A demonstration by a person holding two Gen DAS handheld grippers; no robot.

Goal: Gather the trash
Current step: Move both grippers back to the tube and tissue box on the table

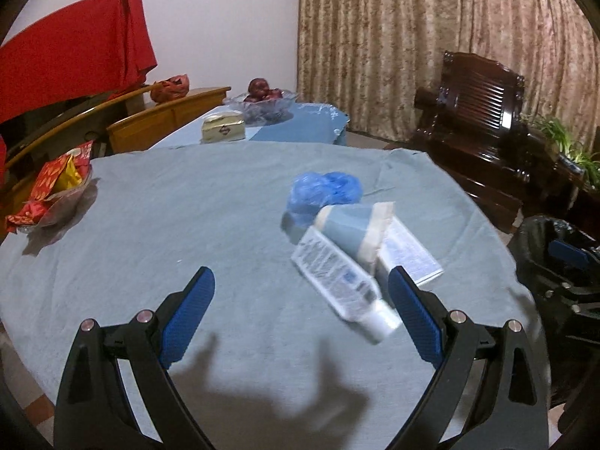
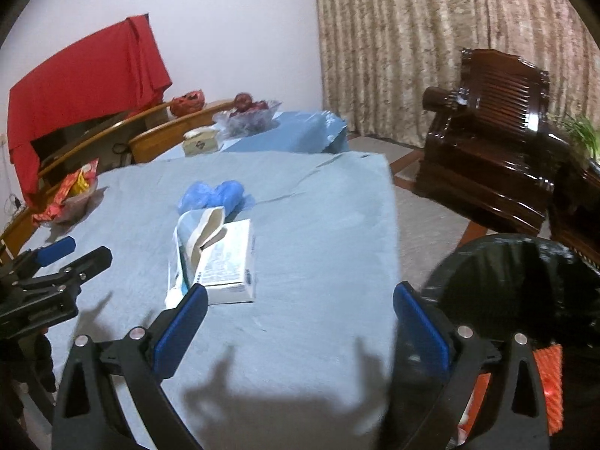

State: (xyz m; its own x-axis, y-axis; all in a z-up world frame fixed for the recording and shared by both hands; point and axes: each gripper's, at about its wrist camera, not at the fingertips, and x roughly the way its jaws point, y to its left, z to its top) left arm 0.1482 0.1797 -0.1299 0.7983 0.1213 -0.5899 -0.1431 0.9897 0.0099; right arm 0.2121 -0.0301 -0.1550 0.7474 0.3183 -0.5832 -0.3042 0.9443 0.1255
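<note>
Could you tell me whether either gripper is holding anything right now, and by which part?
Nothing is held: the left gripper and right gripper are both open, empty, above the blue-clothed table.

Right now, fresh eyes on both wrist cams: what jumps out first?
A small heap of trash near the middle of the blue tablecloth: a white squeeze tube, a white printed carton and a crumpled blue plastic bag behind them. Both the left gripper and right gripper hang open over the cloth, holding nothing. A black-lined trash bin stands off the table's right edge.
</note>
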